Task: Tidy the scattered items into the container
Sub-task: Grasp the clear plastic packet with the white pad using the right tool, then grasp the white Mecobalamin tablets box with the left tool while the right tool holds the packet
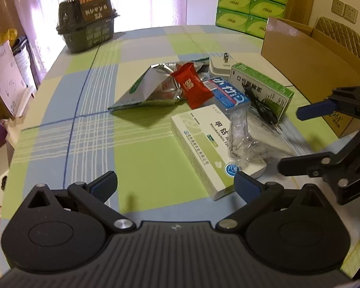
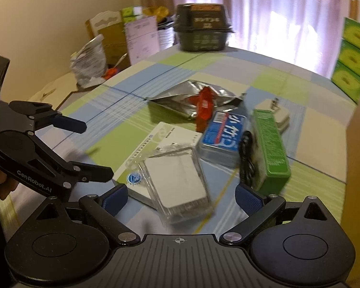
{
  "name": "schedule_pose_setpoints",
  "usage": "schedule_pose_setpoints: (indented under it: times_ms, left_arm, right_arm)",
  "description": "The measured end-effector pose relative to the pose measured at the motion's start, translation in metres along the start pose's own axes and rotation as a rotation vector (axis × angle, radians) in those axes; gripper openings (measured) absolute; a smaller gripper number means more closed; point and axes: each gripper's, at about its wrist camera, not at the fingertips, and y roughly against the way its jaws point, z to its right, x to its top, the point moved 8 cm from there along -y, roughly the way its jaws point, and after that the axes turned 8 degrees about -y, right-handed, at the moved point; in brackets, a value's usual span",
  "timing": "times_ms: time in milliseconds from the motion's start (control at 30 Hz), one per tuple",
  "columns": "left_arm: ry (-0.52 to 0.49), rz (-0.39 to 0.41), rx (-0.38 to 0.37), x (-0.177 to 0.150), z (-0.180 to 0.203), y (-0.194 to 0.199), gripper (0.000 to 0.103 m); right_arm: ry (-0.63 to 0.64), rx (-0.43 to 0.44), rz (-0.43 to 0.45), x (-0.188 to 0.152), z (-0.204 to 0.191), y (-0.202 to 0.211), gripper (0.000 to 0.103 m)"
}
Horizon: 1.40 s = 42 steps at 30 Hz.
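Brown cardboard container (image 1: pixel 307 55) waits beside the clutter. My left gripper (image 1: pixel 175 184) and right gripper (image 2: pixel 181 195) gape wide, empty. The slippery clear plastic case (image 2: pixel 180 182) could squirt free when I pinch it.

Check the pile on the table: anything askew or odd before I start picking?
Yes. The clear plastic case lies tilted across the white medicine box, a black cable is draped over the green box, and the foil pouch lies crumpled under the red packet.

"GenRobot.AI" on the left gripper (image 2: pixel 97 150), upside-down "HONKON" on dark food container (image 1: pixel 87 21)
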Motion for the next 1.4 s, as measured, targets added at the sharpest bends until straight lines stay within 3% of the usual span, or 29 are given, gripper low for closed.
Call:
schedule_pose_setpoints:
  times_ms: [333,367,400,500,533,567,700,1000,1233,1400]
  left_arm:
    - [0.049,0.018,0.017,0.002,-0.015,-0.007,0.101]
    - [0.055,0.021,0.016,0.003,-0.016,-0.008,0.102]
    - [0.06,0.023,0.015,0.004,-0.017,-0.009,0.101]
    - [0.071,0.028,0.019,0.006,-0.017,-0.01,0.102]
    - [0.073,0.03,0.018,0.007,-0.017,-0.01,0.101]
    - [0.076,0.033,0.015,0.007,-0.016,-0.01,0.101]
    - [0.073,0.034,0.013,0.008,-0.013,-0.01,0.102]
    - [0.043,0.038,-0.03,0.015,0.011,-0.011,0.101]
    - [0.085,0.023,-0.056,0.028,0.033,-0.026,0.101]
    - [0.005,-0.023,-0.044,0.032,0.055,-0.046,0.099]
  right_arm:
    - [0.029,0.048,-0.012,0.008,0.004,-0.024,0.1]
    - [0.029,0.055,-0.017,0.009,0.004,-0.026,0.089]
    - [0.027,0.063,-0.028,0.009,0.004,-0.027,0.084]
    - [0.027,0.06,-0.038,0.008,0.005,-0.03,0.081]
    - [0.024,0.065,-0.04,0.008,0.005,-0.031,0.078]
    - [0.02,0.068,-0.042,0.008,0.005,-0.03,0.066]
    - [-0.014,0.06,-0.049,0.008,0.009,-0.026,0.059]
    - [-0.079,-0.083,-0.055,-0.003,0.026,0.001,0.056]
    - [-0.083,-0.204,-0.072,-0.019,0.044,0.017,0.057]
    - [-0.087,-0.235,-0.075,-0.024,0.053,0.019,0.057]
